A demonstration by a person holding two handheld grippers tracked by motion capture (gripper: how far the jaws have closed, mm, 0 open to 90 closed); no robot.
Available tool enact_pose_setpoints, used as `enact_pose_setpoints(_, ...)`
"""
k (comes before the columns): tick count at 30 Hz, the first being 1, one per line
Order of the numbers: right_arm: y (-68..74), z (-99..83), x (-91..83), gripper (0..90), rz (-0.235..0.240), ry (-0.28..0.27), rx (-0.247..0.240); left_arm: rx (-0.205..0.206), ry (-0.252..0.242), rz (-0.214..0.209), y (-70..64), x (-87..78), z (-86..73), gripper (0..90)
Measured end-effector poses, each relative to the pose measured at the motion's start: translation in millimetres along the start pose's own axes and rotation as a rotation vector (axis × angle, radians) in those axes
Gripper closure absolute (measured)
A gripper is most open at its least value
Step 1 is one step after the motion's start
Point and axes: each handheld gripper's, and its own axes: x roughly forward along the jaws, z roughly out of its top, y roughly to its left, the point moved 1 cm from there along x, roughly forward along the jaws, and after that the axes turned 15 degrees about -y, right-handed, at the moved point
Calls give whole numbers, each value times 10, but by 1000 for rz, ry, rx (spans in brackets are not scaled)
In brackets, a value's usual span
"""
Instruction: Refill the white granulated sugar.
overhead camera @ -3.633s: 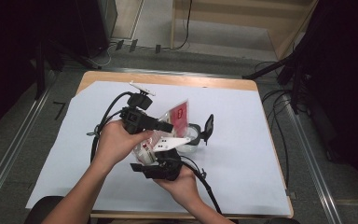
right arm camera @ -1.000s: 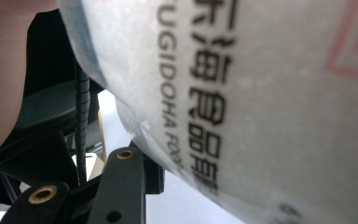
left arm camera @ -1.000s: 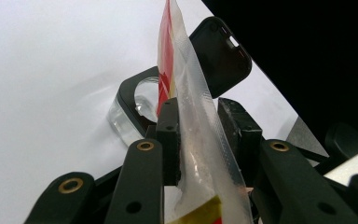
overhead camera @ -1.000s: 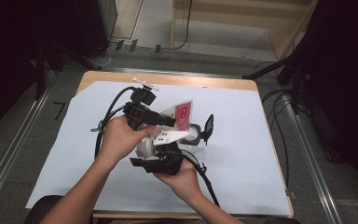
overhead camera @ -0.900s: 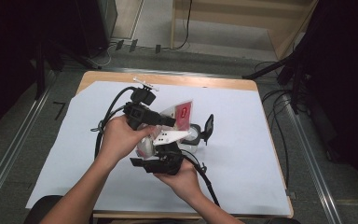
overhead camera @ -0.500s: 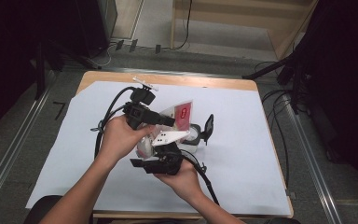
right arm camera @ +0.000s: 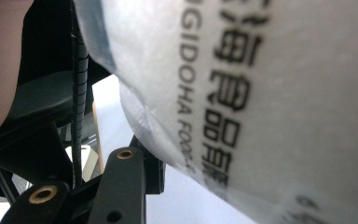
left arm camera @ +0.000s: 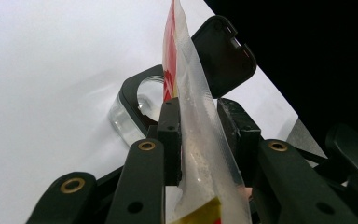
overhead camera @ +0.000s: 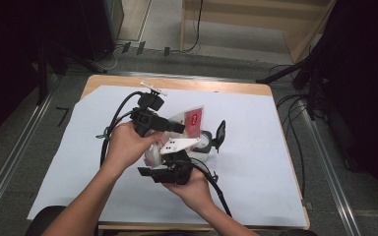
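Your left gripper [left arm camera: 198,135] clamps the snack pouch [left arm camera: 191,116] above the open-lidded clear jar [overhead camera: 205,142]; your right gripper's [overhead camera: 170,172] grip can't be told. Tilt carelessly and contents may miss.

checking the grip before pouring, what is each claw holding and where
Both hold the food packet. Left claw pinches its clear sealed edge; right claw's exact hold spot cannot be told.

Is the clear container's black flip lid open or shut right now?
Open: the black lid stands swung up behind the container's uncovered round mouth, with the packet above it.
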Motion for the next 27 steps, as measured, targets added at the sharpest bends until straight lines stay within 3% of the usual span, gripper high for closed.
enact_pose_setpoints(5, 9, -3, 5, 620, -5, 3, -17, 2, 0, 3, -4, -2, 1, 725)
enact_pose_setpoints(27, 15, -6, 5, 621, -8, -3, -9, 20, -3, 15, -53, -6, -2, 716)
